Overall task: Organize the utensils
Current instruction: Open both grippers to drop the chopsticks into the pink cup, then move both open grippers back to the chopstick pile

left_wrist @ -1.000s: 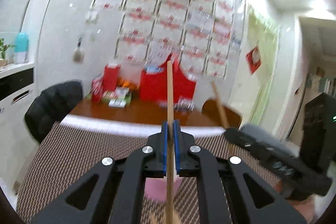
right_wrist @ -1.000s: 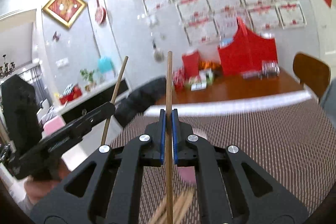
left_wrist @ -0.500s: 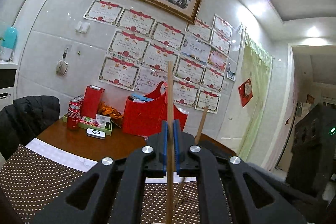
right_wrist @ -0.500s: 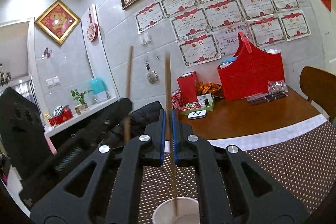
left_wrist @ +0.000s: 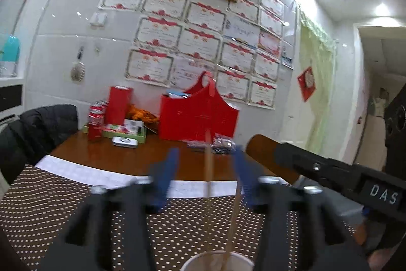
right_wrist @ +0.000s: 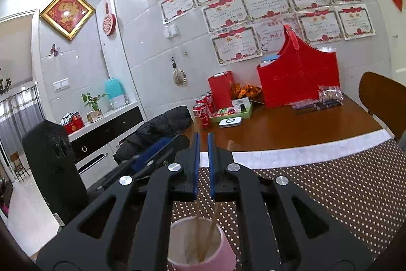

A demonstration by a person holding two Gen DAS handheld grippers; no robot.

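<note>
A pink cup [right_wrist: 200, 245] stands on the dotted brown mat just below my right gripper [right_wrist: 203, 144]; its white rim also shows in the left wrist view [left_wrist: 218, 262]. Two wooden chopsticks [right_wrist: 212, 227] stand inside it and lean on the rim. In the left wrist view the chopsticks [left_wrist: 234, 210] rise from the cup between the jaws of my left gripper [left_wrist: 205, 164], which is wide open and blurred. My right gripper has a narrow gap between its blue pads and holds nothing. The right gripper's body [left_wrist: 342, 177] lies to the right of the left one.
A wooden table [right_wrist: 291, 128] carries a red bag [right_wrist: 302, 73], soda cans [right_wrist: 203, 111], a small tray of items and plastic packets. A black jacket on a chair [right_wrist: 157, 128] is at left. A wooden chair back [right_wrist: 380, 98] is at right.
Both grippers were shut on a chopstick each. They have opened and both chopsticks now stand in the cup. The left jaws spread wide.
</note>
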